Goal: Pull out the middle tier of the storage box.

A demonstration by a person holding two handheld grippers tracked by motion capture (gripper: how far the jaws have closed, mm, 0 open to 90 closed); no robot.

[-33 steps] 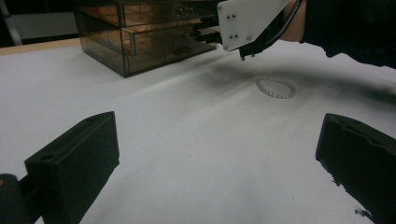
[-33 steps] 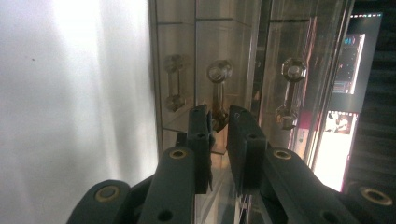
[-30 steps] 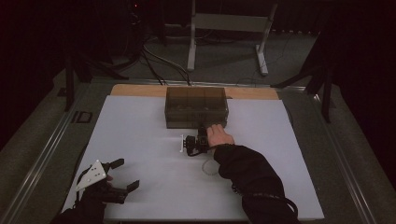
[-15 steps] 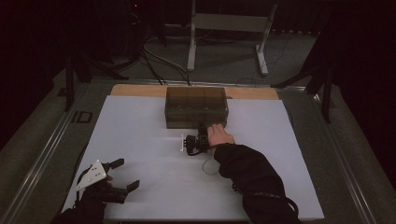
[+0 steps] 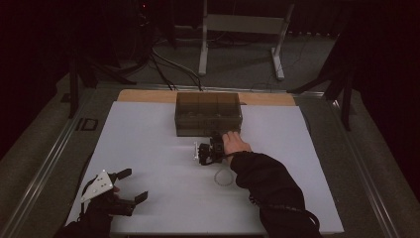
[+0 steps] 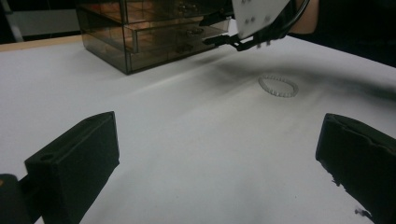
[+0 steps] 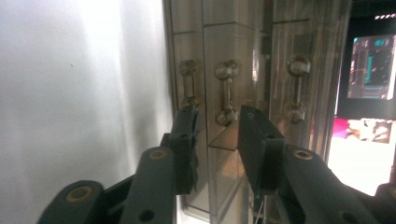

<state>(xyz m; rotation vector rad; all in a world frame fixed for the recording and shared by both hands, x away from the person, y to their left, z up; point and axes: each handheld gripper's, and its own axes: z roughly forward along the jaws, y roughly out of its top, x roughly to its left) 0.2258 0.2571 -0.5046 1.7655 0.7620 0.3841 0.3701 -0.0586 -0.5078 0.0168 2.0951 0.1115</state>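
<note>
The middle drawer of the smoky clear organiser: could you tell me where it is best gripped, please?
Probably by its bar handle on the front of the drawer box. The bar stands off the panel between two knobs, so the pads can close across it. Come straight at the front, as the right gripper does, its jaws either side of the bar, not pressing.

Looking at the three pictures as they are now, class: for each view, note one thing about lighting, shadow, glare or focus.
High view: dim, dark surroundings, the white table mat brightest. Left gripper view: the left gripper's near jaws are soft; a smudgy shadow lies by the clear beaded bracelet. Right gripper view: the right gripper faces the smoky acrylic drawer box; its handles look hazy, and a bright screen glows at right.
</note>
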